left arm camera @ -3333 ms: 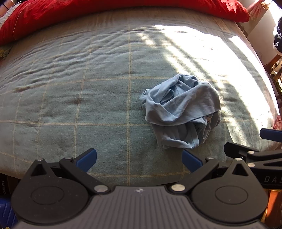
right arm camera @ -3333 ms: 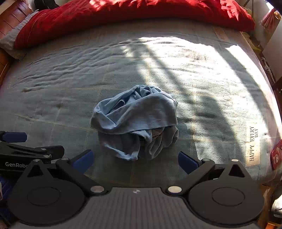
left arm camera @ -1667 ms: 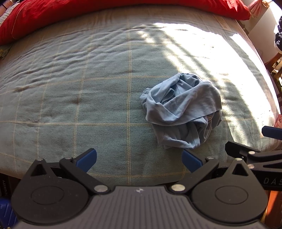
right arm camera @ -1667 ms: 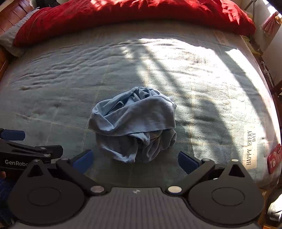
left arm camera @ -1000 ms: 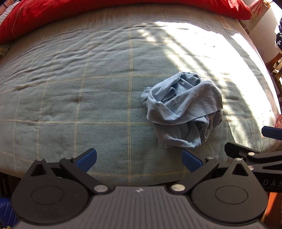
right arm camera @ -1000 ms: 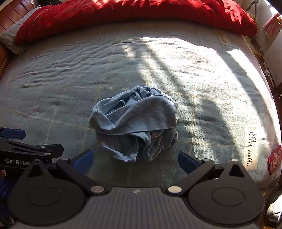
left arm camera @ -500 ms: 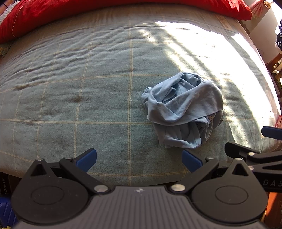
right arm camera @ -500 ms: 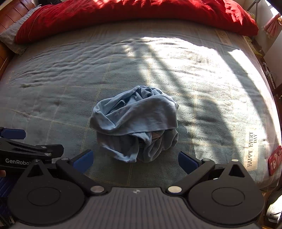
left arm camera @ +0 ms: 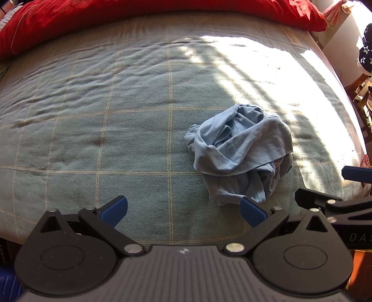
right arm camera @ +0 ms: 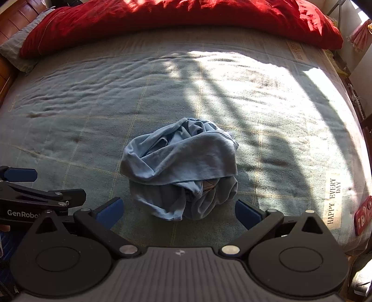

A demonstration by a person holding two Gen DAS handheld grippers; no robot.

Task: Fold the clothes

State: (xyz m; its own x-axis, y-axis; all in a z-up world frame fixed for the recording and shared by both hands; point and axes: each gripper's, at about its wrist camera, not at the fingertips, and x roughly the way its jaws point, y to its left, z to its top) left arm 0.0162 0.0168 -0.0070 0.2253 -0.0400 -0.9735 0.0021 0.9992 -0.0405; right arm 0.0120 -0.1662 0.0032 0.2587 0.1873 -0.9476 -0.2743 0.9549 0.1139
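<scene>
A bed (left arm camera: pixel 93 130) covered by a grey-green checked blanket (right arm camera: pixel 93 111) fills both wrist views. A crumpled light blue garment (left arm camera: pixel 239 153) lies in a loose heap on the blanket, toward the near edge of the bed and nearer its right side than its left. Strong sunlight falls across the right half of the bed, and the garment sits at the border of light and shade. A red duvet (right arm camera: pixel 176 16) is bunched along the far edge.

The left gripper (left arm camera: pixel 183 209) hovers over the near edge, its blue-tipped jaws spread wide and holding nothing; the garment lies ahead and to its right, its near hem just beside the right tip. The right gripper (right arm camera: pixel 177 210) also has its jaws spread wide and empty, with the garment straight ahead between the tips, not touched by them. The grippers are side by side, each one seen at the edge of the other's view. A strip on the blanket near the bed's right corner reads "HAPPY EVERY DAY" (right arm camera: pixel 334 201).
</scene>
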